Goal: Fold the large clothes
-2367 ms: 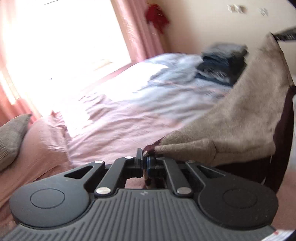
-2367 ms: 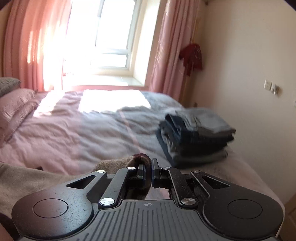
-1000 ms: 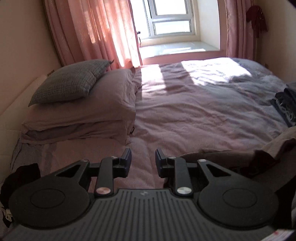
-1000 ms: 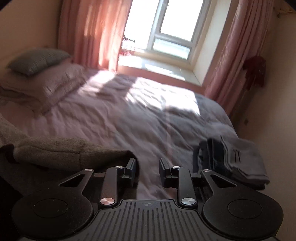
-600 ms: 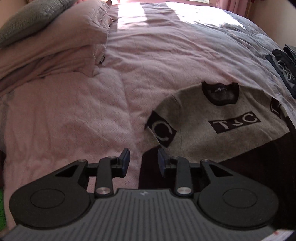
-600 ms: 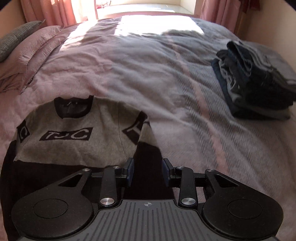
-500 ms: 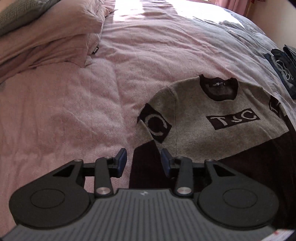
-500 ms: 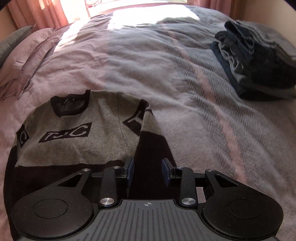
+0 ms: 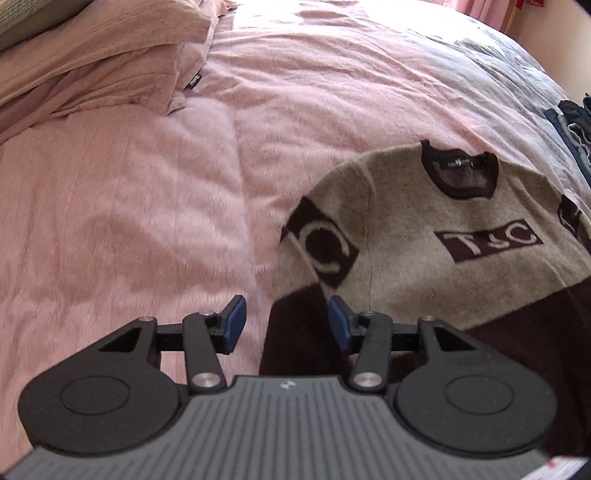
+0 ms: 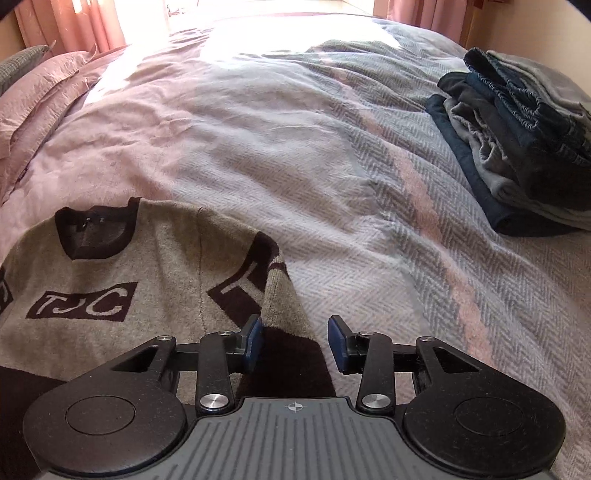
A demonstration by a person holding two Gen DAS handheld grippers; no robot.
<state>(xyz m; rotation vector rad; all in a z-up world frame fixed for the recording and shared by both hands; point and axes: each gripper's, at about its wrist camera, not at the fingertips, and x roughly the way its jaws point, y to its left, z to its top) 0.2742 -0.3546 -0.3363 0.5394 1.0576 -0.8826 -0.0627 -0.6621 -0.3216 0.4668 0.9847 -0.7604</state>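
A grey and dark maroon sweater [image 9: 436, 236] lies flat, front up, on the pink bed cover [image 9: 129, 192], collar pointing away from me. My left gripper [image 9: 286, 321] is open just above the sweater's left sleeve, whose dark part runs between the fingers. In the right wrist view the same sweater [image 10: 155, 273] fills the lower left. My right gripper [image 10: 295, 341] is open over the dark part of the right sleeve. Neither gripper holds cloth. The sweater's lower hem is hidden under both grippers.
A stack of folded dark blue and grey clothes [image 10: 517, 147] sits at the bed's right side. Pink pillows [image 9: 92, 62] lie at the far left. The bed cover [image 10: 295, 147] stretches toward curtains [image 10: 70, 26] and a bright window.
Both grippers were shut on the lifted sweater, then opened and let it go. It now lies flat. Both views have tipped down toward it and the jaws have spread wider.
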